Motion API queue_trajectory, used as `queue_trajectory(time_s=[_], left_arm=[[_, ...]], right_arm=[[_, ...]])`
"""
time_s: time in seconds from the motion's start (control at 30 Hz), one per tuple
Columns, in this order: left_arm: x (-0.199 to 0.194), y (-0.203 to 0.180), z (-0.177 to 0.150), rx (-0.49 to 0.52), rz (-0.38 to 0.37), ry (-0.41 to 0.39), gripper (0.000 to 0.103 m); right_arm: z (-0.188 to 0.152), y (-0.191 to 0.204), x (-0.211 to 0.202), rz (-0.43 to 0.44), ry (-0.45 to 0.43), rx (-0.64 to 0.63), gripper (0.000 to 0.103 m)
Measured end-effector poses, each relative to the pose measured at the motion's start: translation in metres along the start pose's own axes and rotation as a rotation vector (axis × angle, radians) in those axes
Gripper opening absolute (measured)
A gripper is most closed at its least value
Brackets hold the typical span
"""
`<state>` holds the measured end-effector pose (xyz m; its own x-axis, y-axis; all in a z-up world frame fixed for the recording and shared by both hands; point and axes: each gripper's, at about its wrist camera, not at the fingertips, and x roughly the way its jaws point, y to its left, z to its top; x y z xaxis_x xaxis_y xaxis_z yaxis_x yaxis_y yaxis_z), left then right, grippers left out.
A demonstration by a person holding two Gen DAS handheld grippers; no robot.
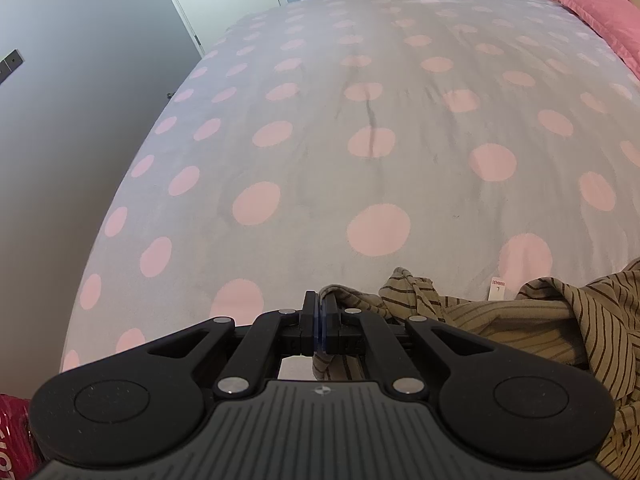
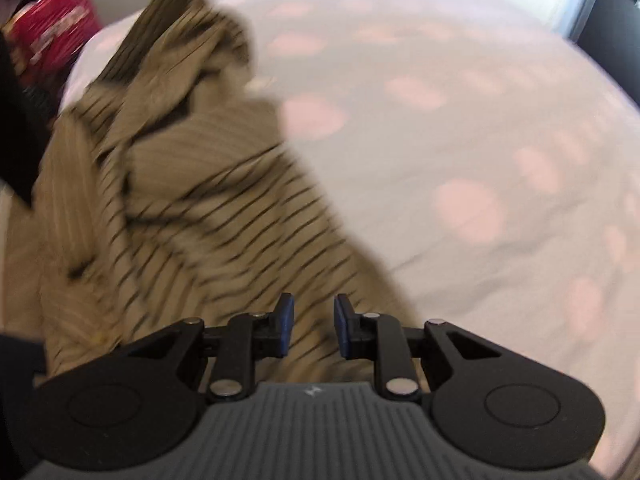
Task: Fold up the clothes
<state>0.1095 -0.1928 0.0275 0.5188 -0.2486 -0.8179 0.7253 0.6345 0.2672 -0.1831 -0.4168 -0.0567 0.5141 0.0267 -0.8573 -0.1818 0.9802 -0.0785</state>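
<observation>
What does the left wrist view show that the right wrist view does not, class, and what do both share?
Only the left wrist view: the left gripper shut on a bunched edge of the striped garment, a white tag, and a pink pillow. Only the right wrist view: the right gripper, open above the garment. Both: the tan striped garment on the polka-dot bedspread.
</observation>
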Motion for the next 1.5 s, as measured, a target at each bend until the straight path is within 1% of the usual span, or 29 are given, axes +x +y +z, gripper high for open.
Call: queue_trajectory(time_s=[0.07,0.13,0.23,0.33,0.4,0.5,0.63,0.67,0.73,0.83,0.9,1.03,1.1,1.17,1.27,1.4,1.5], left_arm=[[0.000,-0.001,-0.001,0.003,0.000,0.001,0.000],[-0.001,-0.002,-0.001,0.006,-0.001,0.002,0.000],[0.000,0.001,-0.001,0.005,-0.002,0.004,0.000],[0.001,0.003,-0.002,0.003,-0.001,0.008,0.000],[0.003,0.004,-0.003,0.004,-0.001,0.013,0.000],[0.005,0.004,-0.003,0.006,0.000,0.020,0.000],[0.005,0.005,-0.003,0.002,-0.006,0.017,0.000],[0.005,0.006,-0.002,0.000,-0.008,0.014,0.000],[0.003,0.007,-0.002,-0.004,-0.009,0.007,0.000],[0.000,0.009,-0.003,-0.016,-0.005,-0.008,0.000],[-0.002,0.012,-0.002,-0.028,-0.003,-0.014,0.000],[-0.006,0.015,-0.003,-0.047,0.010,-0.025,0.000],[-0.009,0.017,-0.003,-0.062,0.015,-0.033,0.000],[-0.013,0.020,-0.004,-0.081,0.017,-0.043,0.000],[-0.020,0.024,-0.005,-0.102,0.003,-0.065,0.000],[-0.025,0.022,-0.007,-0.098,-0.016,-0.088,0.000],[-0.030,0.018,-0.007,-0.089,-0.019,-0.119,0.000]], right_arm=[[0.002,-0.005,0.003,-0.062,-0.002,-0.030,0.025],[0.002,-0.005,0.013,-0.100,0.024,-0.093,0.024],[-0.001,-0.001,0.030,-0.115,0.071,-0.193,0.024],[-0.005,0.000,0.047,-0.101,0.113,-0.244,0.024],[-0.006,-0.004,0.054,-0.090,0.123,-0.225,0.024],[-0.007,-0.010,0.059,-0.060,0.134,-0.186,0.017],[-0.006,-0.003,0.057,-0.058,0.132,-0.205,0.002],[-0.007,-0.003,0.054,-0.058,0.126,-0.202,0.002],[-0.007,-0.009,0.040,-0.064,0.094,-0.163,0.001],[-0.005,-0.023,0.012,-0.103,0.020,-0.084,0.001],[-0.001,-0.032,-0.004,-0.157,-0.024,-0.018,0.001],[0.005,-0.042,-0.021,-0.325,-0.077,0.095,0.001],[0.006,-0.042,-0.024,-0.411,-0.078,0.130,0.001],[0.006,-0.044,-0.025,-0.506,-0.057,0.166,0.000],[0.004,-0.051,-0.030,-0.615,-0.030,0.234,0.000],[0.007,-0.051,-0.037,-0.716,-0.036,0.308,0.000],[0.006,-0.047,-0.048,-0.771,-0.068,0.307,0.000]])
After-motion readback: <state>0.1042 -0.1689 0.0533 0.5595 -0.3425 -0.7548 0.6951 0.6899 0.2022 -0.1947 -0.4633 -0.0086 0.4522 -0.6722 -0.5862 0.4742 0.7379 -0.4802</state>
